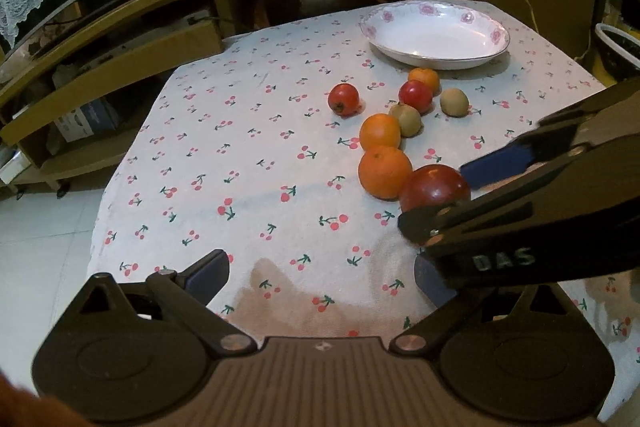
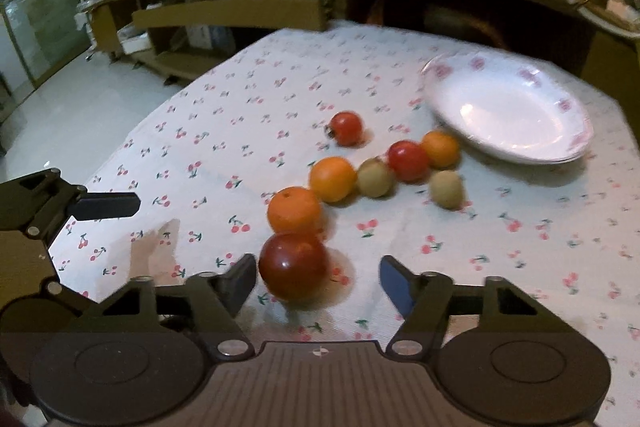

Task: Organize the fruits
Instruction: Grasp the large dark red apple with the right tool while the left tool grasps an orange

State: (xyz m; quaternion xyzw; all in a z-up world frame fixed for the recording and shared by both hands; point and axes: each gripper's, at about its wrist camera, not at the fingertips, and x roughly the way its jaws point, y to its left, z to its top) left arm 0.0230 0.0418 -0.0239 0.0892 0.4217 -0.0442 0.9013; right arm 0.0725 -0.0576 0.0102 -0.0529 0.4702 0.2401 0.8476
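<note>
Right wrist view shows the right claw [image 2: 318, 281] spread wide, its jaws either side of a dark red apple [image 2: 294, 265] on the cherry-print tablecloth [image 2: 200, 131] of the table; the left finger seems just beside the apple, though blur makes contact hard to judge. Touching the apple's far side is an orange [image 2: 295, 209], then a second orange [image 2: 333, 178], two kiwis, two small red fruits and a small orange near the floral plate [image 2: 568, 143]. Left claw [image 1: 322, 277] is spread too, holding nothing, hovering over bare cloth
</note>
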